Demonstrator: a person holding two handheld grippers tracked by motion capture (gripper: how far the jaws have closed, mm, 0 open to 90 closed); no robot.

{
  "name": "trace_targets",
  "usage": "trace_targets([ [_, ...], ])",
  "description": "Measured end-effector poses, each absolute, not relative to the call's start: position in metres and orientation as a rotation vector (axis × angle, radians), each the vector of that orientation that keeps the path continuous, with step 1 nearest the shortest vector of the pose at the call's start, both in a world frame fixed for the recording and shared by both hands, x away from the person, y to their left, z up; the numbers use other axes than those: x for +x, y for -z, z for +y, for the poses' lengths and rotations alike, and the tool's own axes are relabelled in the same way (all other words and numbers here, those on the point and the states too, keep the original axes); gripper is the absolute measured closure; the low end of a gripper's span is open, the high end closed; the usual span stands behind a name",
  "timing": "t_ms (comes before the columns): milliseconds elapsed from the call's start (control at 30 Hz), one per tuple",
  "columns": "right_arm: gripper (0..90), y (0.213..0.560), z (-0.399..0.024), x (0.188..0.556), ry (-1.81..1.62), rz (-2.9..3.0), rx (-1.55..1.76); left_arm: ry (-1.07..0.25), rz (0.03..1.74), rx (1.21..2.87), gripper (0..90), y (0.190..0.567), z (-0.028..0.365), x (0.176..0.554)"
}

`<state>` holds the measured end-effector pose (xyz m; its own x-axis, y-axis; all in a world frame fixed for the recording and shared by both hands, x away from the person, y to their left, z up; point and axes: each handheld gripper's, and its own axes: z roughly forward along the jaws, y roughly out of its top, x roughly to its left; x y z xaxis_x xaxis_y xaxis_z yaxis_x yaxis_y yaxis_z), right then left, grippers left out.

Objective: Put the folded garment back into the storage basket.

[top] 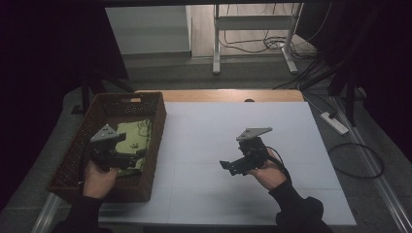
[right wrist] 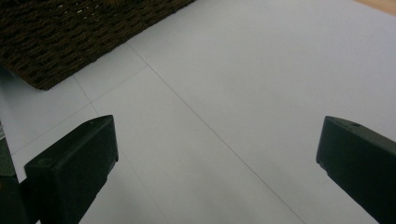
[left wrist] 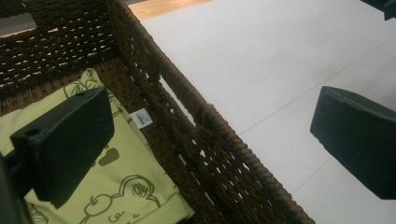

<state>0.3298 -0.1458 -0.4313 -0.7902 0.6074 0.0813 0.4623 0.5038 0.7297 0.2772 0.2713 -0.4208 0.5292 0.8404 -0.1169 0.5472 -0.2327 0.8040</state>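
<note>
The folded green cloth (top: 134, 137) with its dark line drawings lies flat inside the brown wicker basket (top: 155, 141), against the basket's right wall, a small white label (left wrist: 141, 118) showing at its edge; the basket sits at the left side of the white bench (top: 233, 131); the left gripper (top: 127, 158) hovers over the basket, jaws spread wide and holding nothing, one jaw above the cloth and the other out past the basket wall over the bench; the right gripper (top: 225, 166) hangs above the middle of the bench, well apart from the basket, jaws likewise wide and empty, pointing toward the basket's near corner (right wrist: 42, 84).
</note>
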Motion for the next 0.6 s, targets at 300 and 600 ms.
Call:
trace_targets([
  [300, 0.0, 0.430, -0.157, 0.323, -1.161, 2.538, 0.931, -0.404, 1.134, 1.918, 0.0, 0.419, 0.274, 0.269],
  [600, 0.0, 0.430, -0.171, 0.318, -1.160, 2.517, 0.964, -0.376, 1.148, 1.916, 0.0, 0.419, 0.277, 0.258],
])
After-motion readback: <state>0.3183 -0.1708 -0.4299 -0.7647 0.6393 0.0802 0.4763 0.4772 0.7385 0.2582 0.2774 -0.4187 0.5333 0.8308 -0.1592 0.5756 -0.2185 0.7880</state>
